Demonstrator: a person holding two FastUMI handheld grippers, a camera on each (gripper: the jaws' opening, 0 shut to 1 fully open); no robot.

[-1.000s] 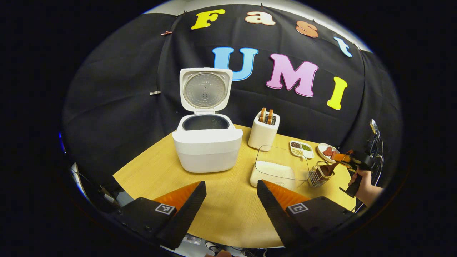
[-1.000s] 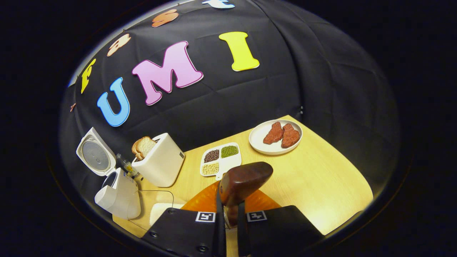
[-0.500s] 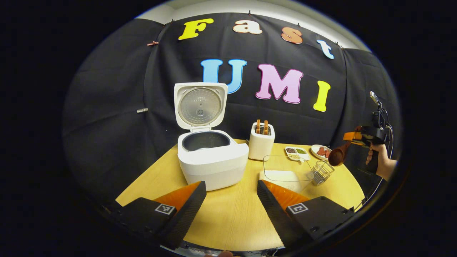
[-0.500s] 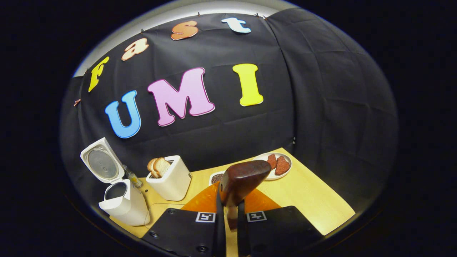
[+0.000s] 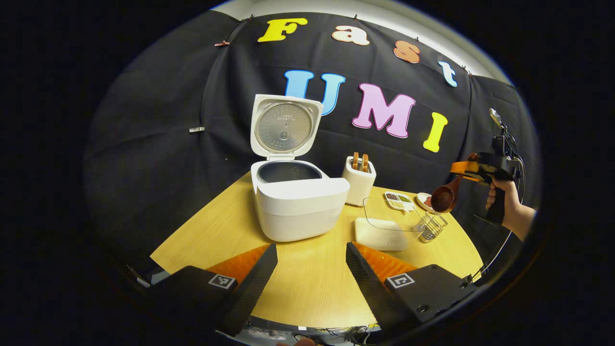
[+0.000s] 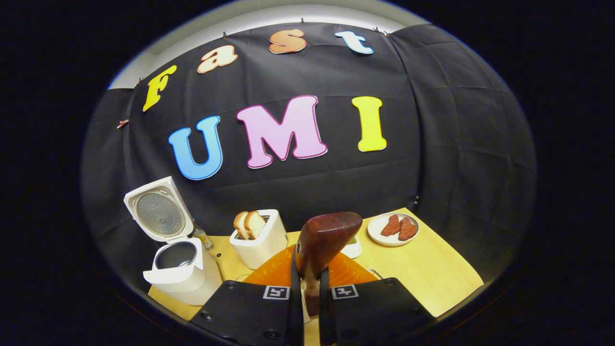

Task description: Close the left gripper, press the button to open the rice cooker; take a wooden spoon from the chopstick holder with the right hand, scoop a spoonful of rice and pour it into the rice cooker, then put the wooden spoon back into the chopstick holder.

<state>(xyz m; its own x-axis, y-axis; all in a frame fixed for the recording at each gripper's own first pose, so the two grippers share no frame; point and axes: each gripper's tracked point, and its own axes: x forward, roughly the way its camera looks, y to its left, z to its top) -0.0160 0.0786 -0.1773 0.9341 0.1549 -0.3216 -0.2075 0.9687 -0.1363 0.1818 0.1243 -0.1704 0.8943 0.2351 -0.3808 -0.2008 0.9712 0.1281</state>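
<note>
The white rice cooker (image 5: 299, 204) stands on the table with its lid (image 5: 286, 126) raised upright and the dark inner pot showing. My left gripper (image 5: 311, 247) hovers open over the table in front of it, holding nothing. To the right, a clear box of rice (image 5: 383, 231) sits beside the wire chopstick holder (image 5: 431, 226). Above the holder hangs the dark wooden spoon (image 5: 444, 198), bowl down, with my right gripper (image 5: 464, 169) shut on its handle. In the right gripper view the spoon (image 6: 328, 236) rises between the closed fingers of that gripper (image 6: 308, 276), and the cooker (image 6: 178, 271) is at the lower left.
A white toaster (image 5: 359, 179) with two bread slices stands behind the rice box. A divided dish of beans (image 5: 398, 200) and a plate of red meat (image 6: 393, 229) lie at the far right. A hand (image 5: 503, 205) holds the right gripper past the table's right edge.
My right gripper has lifted the wooden spoon up out of the chopstick holder and tilted level. My left gripper has drawn back and away from the cooker, still open.
</note>
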